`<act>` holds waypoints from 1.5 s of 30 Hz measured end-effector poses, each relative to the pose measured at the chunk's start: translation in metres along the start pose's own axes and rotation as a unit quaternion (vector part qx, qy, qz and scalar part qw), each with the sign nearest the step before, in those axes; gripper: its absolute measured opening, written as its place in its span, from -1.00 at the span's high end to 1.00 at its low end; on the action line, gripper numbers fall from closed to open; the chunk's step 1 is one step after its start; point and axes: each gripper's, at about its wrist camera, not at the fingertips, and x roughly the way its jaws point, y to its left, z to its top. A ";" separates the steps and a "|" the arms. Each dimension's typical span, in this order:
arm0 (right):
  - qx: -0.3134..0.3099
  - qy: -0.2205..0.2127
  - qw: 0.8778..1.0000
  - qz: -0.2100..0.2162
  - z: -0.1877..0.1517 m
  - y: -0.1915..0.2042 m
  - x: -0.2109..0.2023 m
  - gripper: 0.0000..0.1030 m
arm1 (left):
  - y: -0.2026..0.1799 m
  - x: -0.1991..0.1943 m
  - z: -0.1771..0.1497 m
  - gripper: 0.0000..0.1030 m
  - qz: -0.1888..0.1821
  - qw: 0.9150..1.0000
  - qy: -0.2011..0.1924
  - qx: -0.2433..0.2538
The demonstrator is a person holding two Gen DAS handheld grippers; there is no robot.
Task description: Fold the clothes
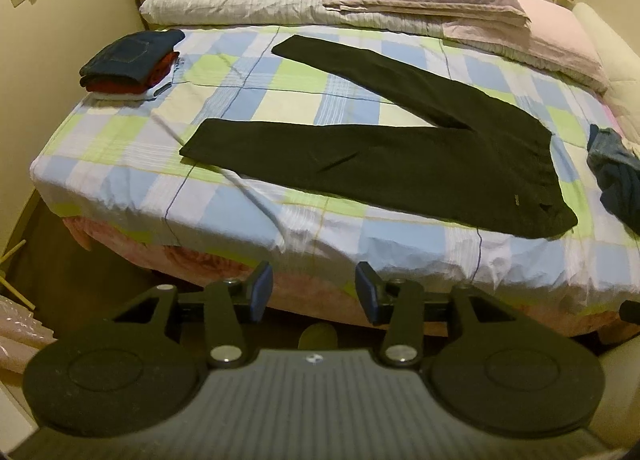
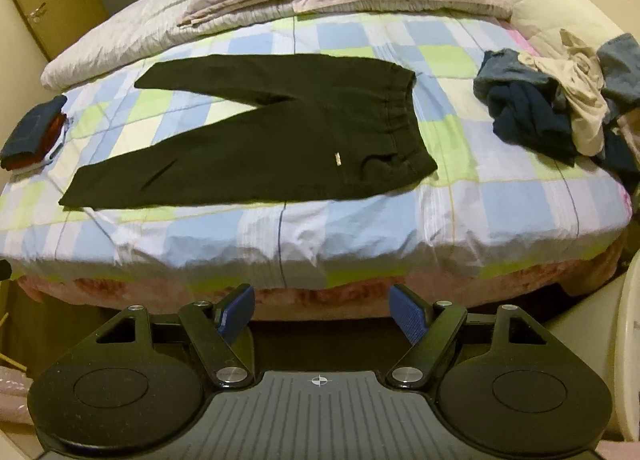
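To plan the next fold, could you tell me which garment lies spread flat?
The black trousers; the stack is already folded, the pile crumpled.

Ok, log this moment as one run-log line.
black trousers: flat, legs apart | left gripper: open, empty | right gripper: open, empty | folded stack: left

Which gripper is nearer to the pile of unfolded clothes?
Right. The right gripper sees the pile fully; for the left gripper it sits at the far right edge.

The heap of unfolded clothes (image 1: 618, 176) runs off the right edge. The folded stack's (image 2: 30, 136) lowest layers are barely visible.
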 end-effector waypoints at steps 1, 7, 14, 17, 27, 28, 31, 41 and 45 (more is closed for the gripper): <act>0.000 0.001 1.000 -0.001 -0.001 -0.001 0.000 -0.50 | -0.001 0.000 -0.001 0.20 0.000 1.000 0.000 0.001; 0.002 -0.002 1.000 -0.004 -0.003 -0.004 -0.004 -0.50 | -0.004 -0.004 -0.003 0.19 -0.006 1.000 -0.002 0.003; -0.003 -0.008 1.000 -0.004 -0.002 0.000 -0.006 -0.50 | -0.001 -0.004 -0.002 0.19 -0.008 1.000 -0.008 -0.001; -0.008 -0.008 1.000 -0.003 -0.001 0.003 -0.006 -0.50 | 0.001 -0.004 -0.003 0.18 -0.008 1.000 -0.009 -0.004; -0.020 -0.012 1.000 0.003 0.006 0.010 0.000 -0.50 | 0.010 -0.005 0.000 0.18 -0.003 1.000 -0.012 -0.021; -0.021 -0.012 1.000 0.004 0.007 0.011 0.001 -0.50 | 0.010 -0.004 0.000 0.18 -0.003 1.000 -0.013 -0.022; -0.023 -0.010 1.000 0.006 0.010 0.012 0.005 -0.50 | 0.010 0.002 0.004 0.18 -0.001 1.000 -0.009 -0.023; -0.007 0.005 1.000 -0.015 0.040 0.004 0.035 -0.50 | 0.000 0.050 0.041 0.18 -0.021 1.000 0.004 -0.016; 0.010 0.014 0.999 -0.026 0.062 0.001 0.055 -0.50 | -0.005 0.082 0.071 0.18 -0.039 0.999 0.012 -0.005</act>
